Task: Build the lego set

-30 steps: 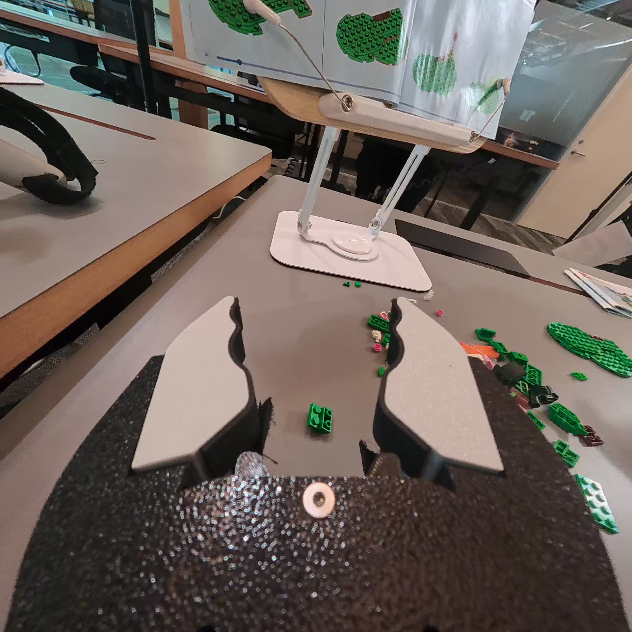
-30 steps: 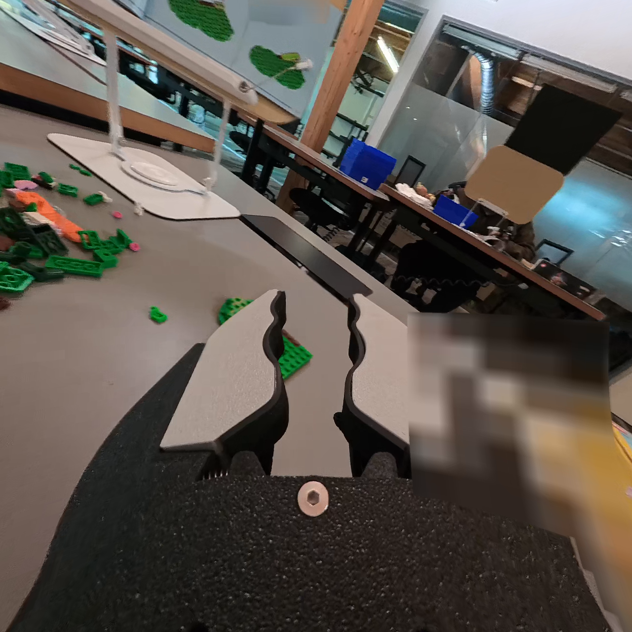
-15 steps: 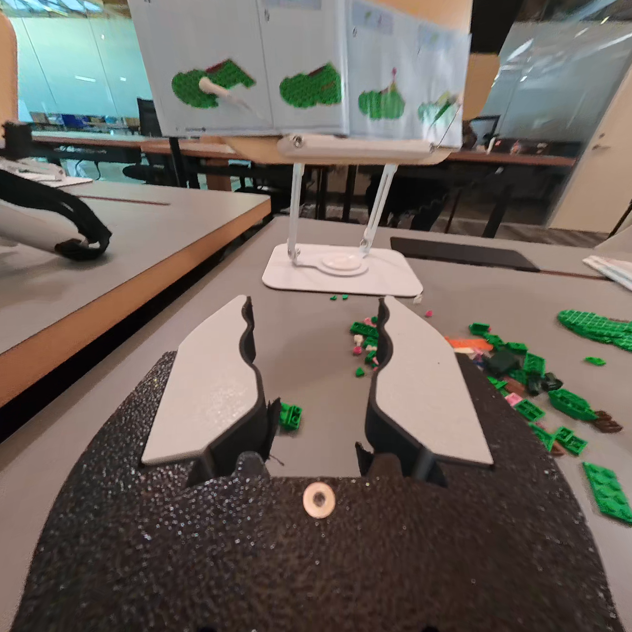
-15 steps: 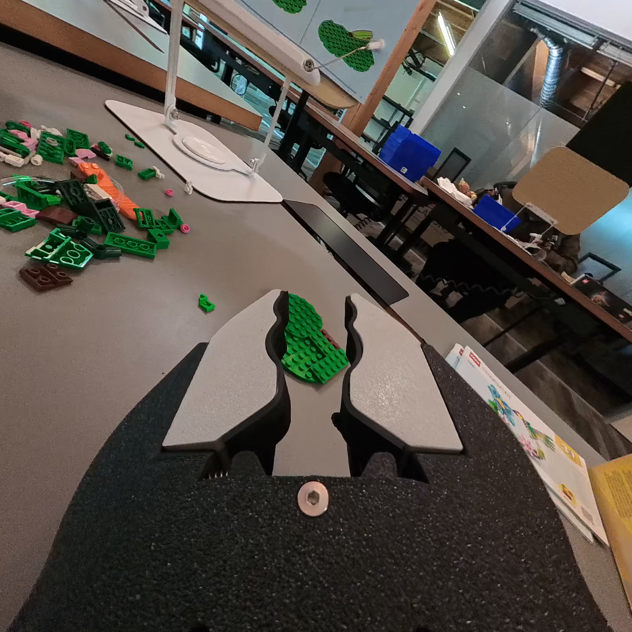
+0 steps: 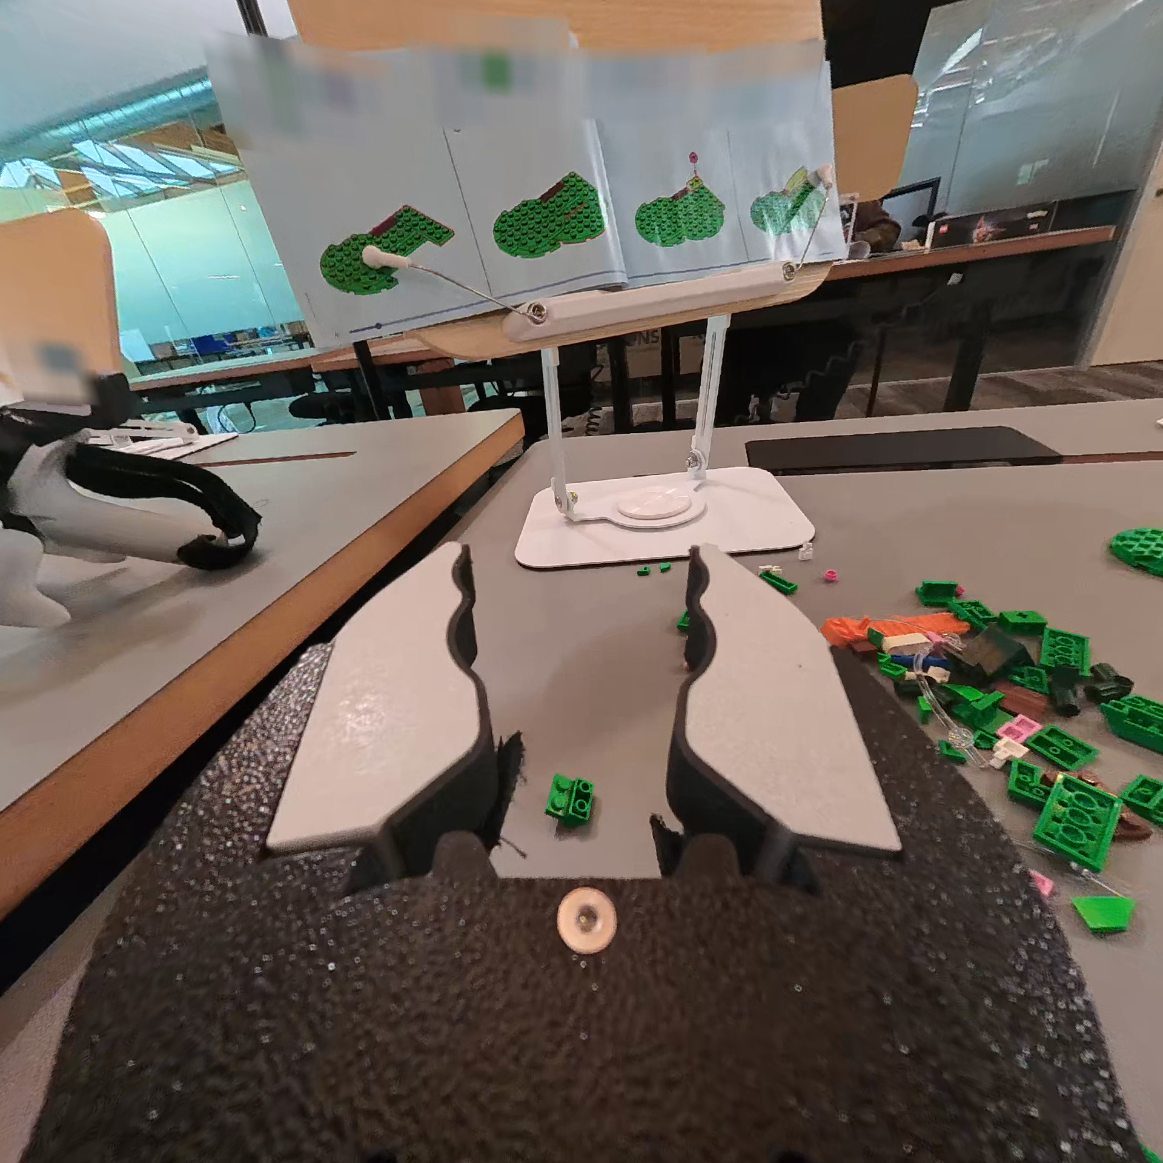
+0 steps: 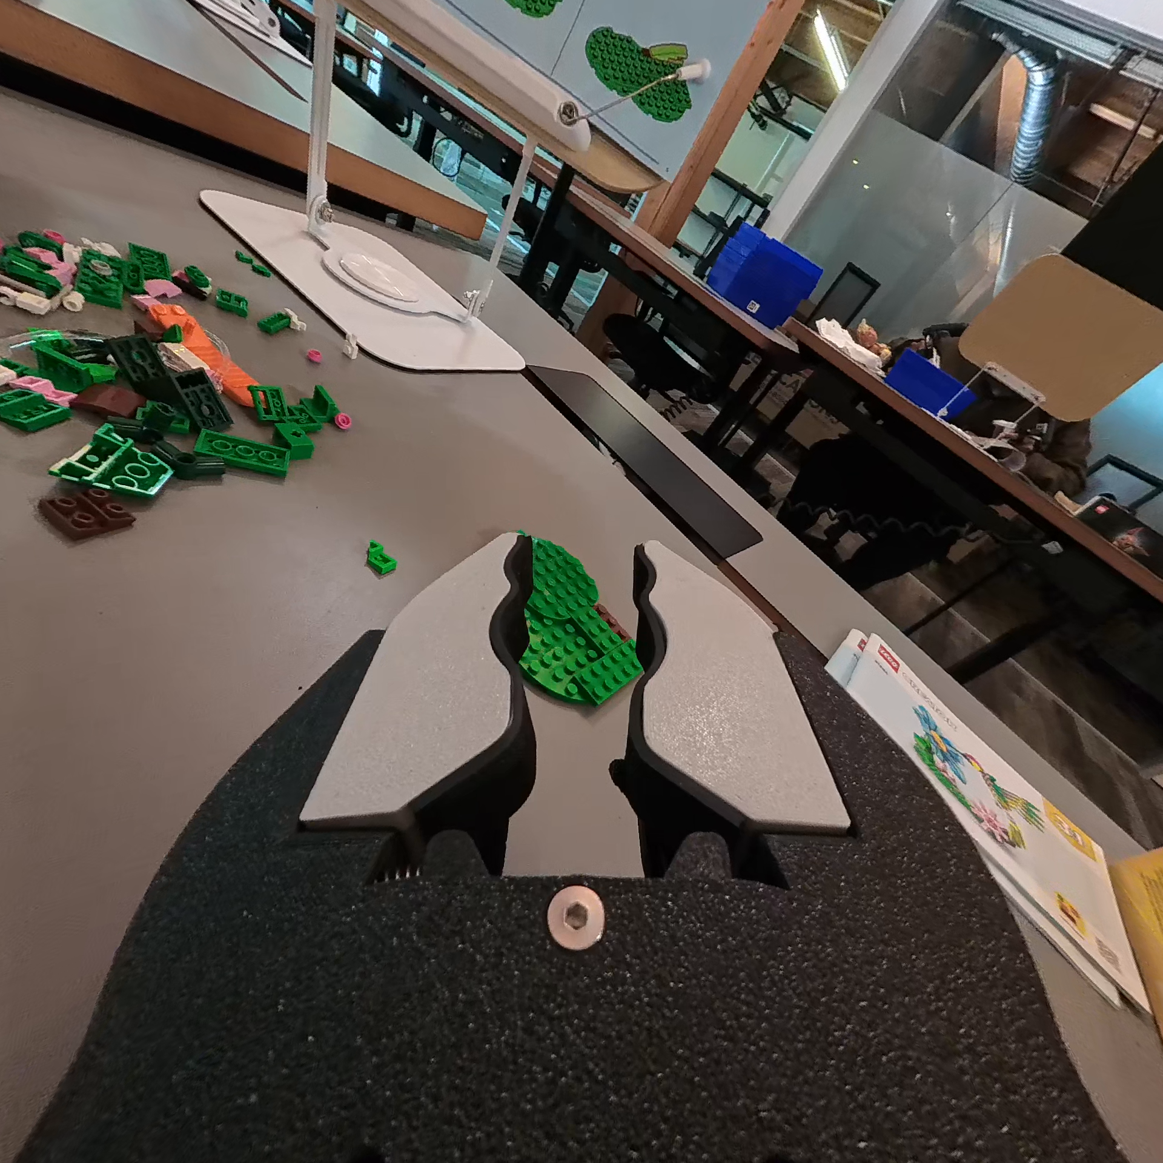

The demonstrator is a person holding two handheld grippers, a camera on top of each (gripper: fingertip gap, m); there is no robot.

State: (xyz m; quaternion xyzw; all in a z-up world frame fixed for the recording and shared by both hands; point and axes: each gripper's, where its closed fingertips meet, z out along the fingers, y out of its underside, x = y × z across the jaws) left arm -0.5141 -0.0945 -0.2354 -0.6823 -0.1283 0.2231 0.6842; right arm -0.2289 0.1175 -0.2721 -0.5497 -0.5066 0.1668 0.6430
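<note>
My left gripper is open above the grey table, with a small green brick lying on the table between the bases of its fingers, untouched. A pile of loose green, pink, brown and orange pieces lies to its right. My right gripper is open, and the green studded base plate assembly lies on the table between its fingers, with a brown piece at its far edge. The loose pile is to its left, and a single small green piece lies nearer.
A white stand holds the open instruction pages at the back of the table. A black flat panel lies behind. Booklets lie at the right edge. A neighbouring table stands to the left. The gap from one gripper's tips to the other's is roughly 35 cm. From my left tips it is roughly 10 cm to the small green brick; from my right, 35 cm.
The left gripper tilted up and opened wider, and the small green brick now sits centred between its fingers. The right gripper moved so the base plate came between its fingers.
</note>
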